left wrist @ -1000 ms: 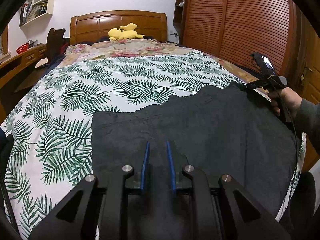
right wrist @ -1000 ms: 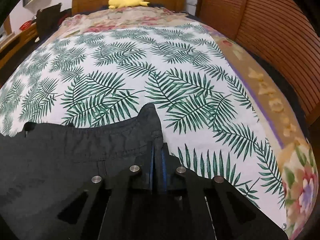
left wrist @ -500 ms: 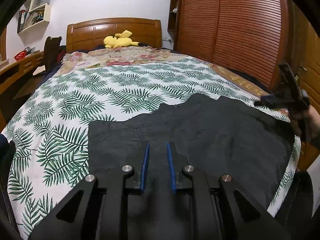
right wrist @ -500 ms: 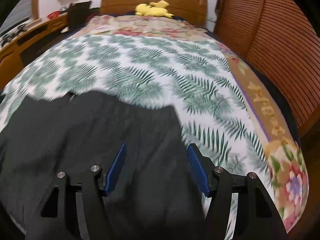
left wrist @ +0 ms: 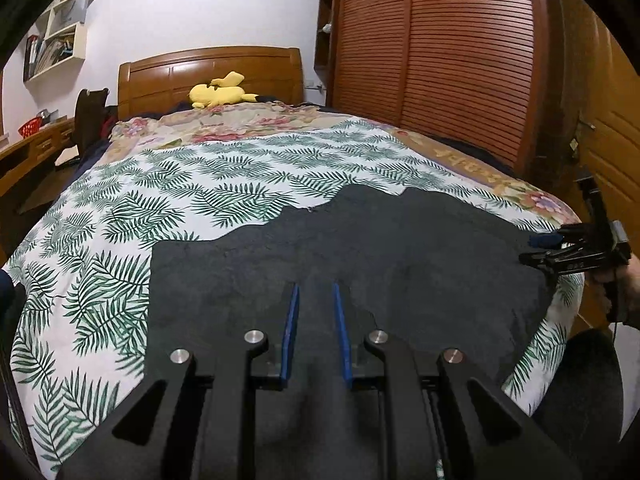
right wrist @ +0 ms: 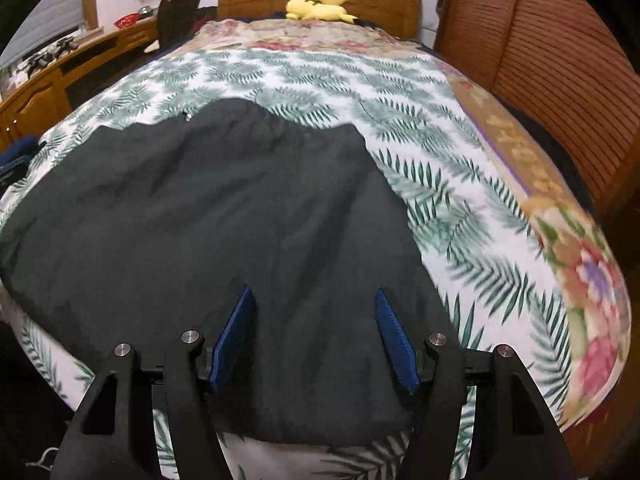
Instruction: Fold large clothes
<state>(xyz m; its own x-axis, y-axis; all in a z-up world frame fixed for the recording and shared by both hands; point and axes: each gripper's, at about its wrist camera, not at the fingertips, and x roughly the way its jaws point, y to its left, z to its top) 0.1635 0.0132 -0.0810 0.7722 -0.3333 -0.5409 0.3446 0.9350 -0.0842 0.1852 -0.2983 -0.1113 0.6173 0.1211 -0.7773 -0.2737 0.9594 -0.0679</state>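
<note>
Bedspread [left wrist: 168, 208] with a palm-leaf print carries the dark garment [left wrist: 360, 248], spread flat across the near end with its long axis running side to side between the two hands. Right gripper [right wrist: 314, 312] hangs over the garment's right part, jaws wide apart and empty, cloth just below. Left gripper [left wrist: 316, 308] sits over the near hem, blades narrowly parted; whether cloth is pinched there I cannot tell.
</note>
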